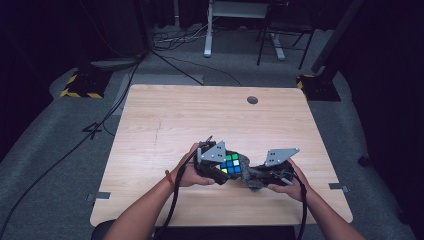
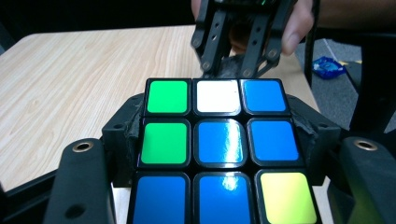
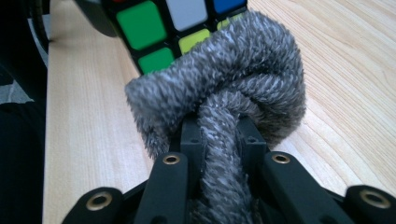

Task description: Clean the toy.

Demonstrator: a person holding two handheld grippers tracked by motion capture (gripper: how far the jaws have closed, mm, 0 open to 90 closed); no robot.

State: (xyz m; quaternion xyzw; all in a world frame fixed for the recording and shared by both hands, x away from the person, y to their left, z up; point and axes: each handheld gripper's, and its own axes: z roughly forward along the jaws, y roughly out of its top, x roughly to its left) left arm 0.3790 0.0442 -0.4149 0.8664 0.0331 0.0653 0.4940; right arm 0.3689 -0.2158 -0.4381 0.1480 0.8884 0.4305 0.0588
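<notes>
A Rubik's cube with blue, green, white and yellow tiles is held over the near middle of the wooden table. My left gripper is shut on the cube, its jaws clamped on the two side faces. My right gripper is shut on a bunched grey fuzzy cloth. The cloth bulges past the jaws and presses against a face of the cube. In the left gripper view, the right gripper shows just behind the cube.
A round cable hole lies near the table's far edge. Cables trail from both grippers off the near edge. On the floor beyond stand desk legs and yellow-black striped bases. A blue wrapper lies on the floor.
</notes>
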